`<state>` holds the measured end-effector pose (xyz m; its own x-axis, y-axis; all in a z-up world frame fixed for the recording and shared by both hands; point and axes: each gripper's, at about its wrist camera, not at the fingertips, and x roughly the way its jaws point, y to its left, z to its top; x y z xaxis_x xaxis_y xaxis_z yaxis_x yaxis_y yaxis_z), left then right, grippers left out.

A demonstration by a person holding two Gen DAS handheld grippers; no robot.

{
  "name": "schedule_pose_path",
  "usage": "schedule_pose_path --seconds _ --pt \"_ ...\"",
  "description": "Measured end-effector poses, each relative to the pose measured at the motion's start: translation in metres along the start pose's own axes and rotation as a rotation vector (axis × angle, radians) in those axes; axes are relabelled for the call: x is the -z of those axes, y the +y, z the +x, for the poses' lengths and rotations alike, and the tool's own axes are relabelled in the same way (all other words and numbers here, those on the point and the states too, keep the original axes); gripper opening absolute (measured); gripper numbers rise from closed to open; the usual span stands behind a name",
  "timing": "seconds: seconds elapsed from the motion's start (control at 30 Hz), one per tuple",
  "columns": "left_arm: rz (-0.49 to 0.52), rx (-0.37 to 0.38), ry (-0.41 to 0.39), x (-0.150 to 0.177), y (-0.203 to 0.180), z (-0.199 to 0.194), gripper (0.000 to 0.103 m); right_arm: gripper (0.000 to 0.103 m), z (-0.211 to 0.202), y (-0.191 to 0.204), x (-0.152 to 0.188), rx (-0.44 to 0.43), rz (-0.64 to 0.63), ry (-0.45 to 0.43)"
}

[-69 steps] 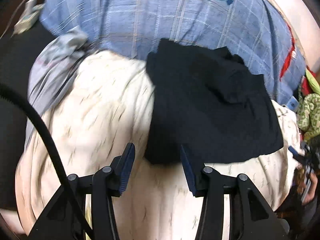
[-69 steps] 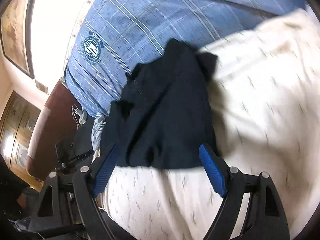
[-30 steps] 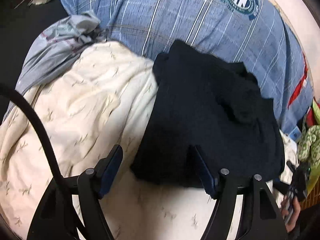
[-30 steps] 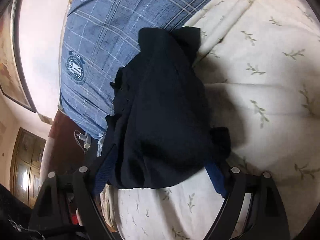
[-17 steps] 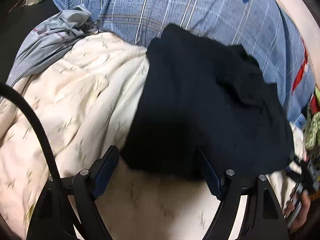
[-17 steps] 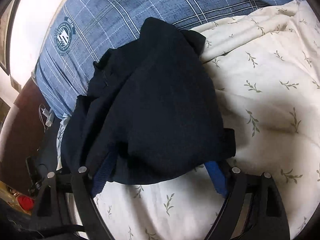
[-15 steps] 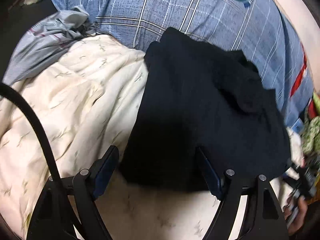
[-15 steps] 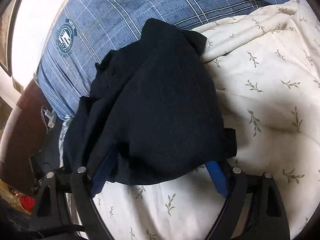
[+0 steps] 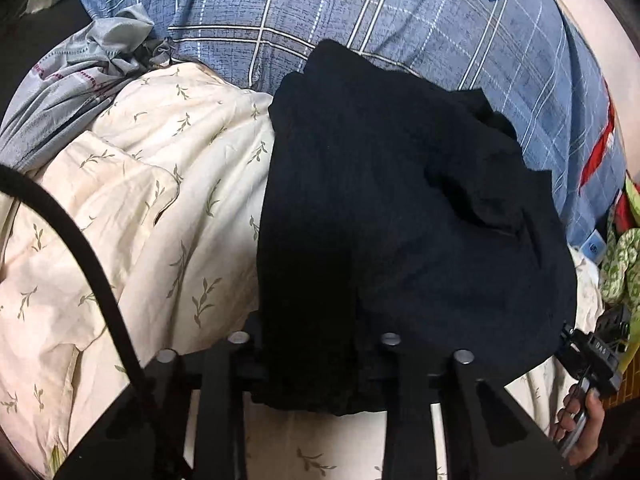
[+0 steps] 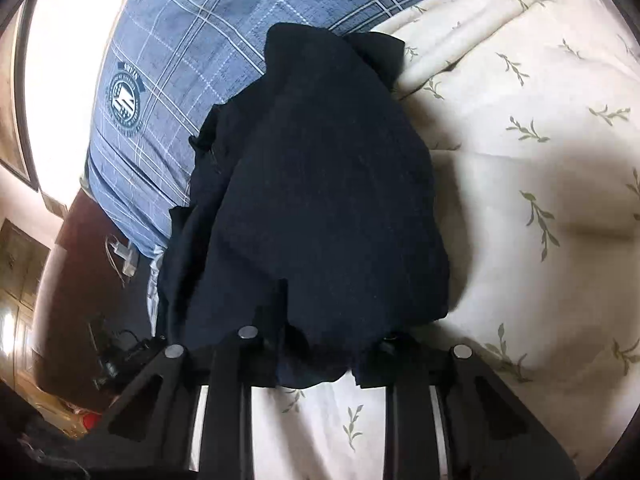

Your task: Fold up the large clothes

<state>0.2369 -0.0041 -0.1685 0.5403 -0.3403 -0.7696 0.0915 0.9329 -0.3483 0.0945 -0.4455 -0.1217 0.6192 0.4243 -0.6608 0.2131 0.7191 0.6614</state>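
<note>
Covering both grippers' fingertips, the dark navy folded garment (image 9: 392, 232) (image 10: 316, 208) hides whether the left gripper (image 9: 314, 364) or right gripper (image 10: 316, 354) jaws grip it. It lies on the cream leaf-print quilt (image 9: 132, 208) (image 10: 532, 152); beyond, a blue plaid pillow (image 9: 400, 12).

You're in a home bedroom: a bed with cream leaf-print duvet (image 10: 520, 168), blue plaid pillow (image 9: 400, 20), wooden headboard (image 10: 68, 280), framed picture (image 10: 16, 120) on the wall.
</note>
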Motion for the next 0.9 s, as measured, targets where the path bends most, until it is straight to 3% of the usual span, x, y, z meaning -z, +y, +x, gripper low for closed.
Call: schedule_pose_path --seconds 0.13,0.37,0.5,0.9 --pt "-0.026 0.032 0.01 -0.001 0.005 -0.003 0.012 0.02 -0.003 0.001 0.001 -0.019 0.015 -0.011" --pt "-0.077 0.077 0.057 -0.006 0.014 -0.007 0.01 0.019 -0.003 -0.002 0.0 -0.032 0.042 -0.008" --pt "-0.039 0.047 0.052 -0.003 0.007 -0.012 0.008 0.019 -0.004 -0.002 0.001 -0.03 0.03 -0.008" --pt "-0.014 0.053 0.058 0.012 0.004 -0.033 0.007 0.013 -0.027 0.0 0.015 -0.043 0.037 0.011"
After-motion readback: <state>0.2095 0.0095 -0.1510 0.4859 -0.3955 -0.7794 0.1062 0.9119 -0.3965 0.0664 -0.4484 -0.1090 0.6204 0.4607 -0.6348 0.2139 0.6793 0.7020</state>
